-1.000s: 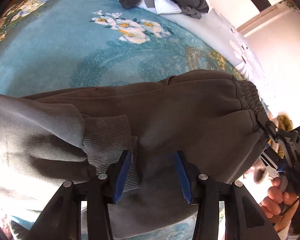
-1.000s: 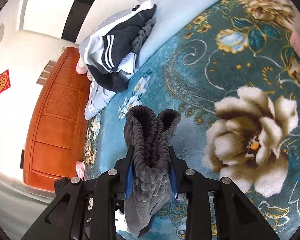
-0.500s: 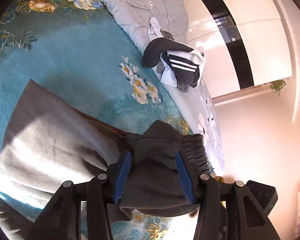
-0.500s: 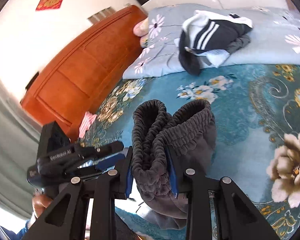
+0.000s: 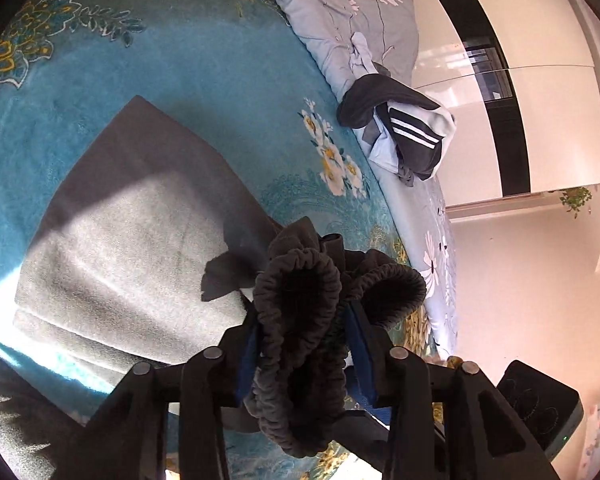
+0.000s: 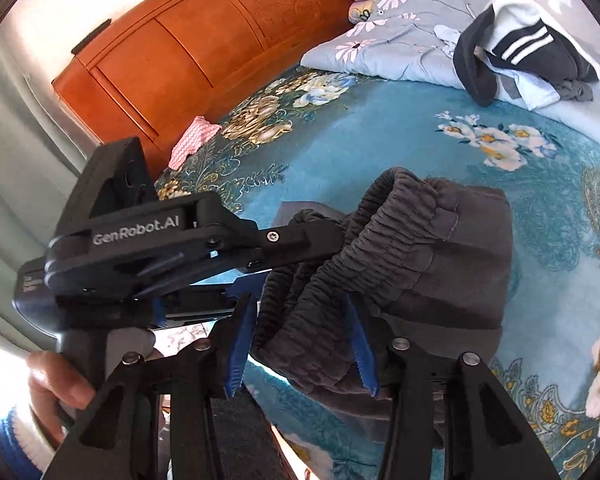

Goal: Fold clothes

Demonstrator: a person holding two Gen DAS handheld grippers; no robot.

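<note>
Sweatpants (image 6: 440, 252): dark grey, plain. Bedspread (image 5: 228, 92) beneath them: teal, with cream and gold flowers. Beyond the sweatpants, quilt (image 6: 404, 44): pale blue-grey, white daisies; garment (image 6: 528, 56) on it black with three white stripes (lining light). Headboard (image 6: 204, 56): orange-brown wood.

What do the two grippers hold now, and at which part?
Both the left gripper and the right gripper hold the grey sweatpants by the gathered elastic waistband.

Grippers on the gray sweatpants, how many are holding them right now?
2. The left gripper clamps the sweatpants at the bunched waistband; the right gripper clamps the waistband right beside it.
</note>
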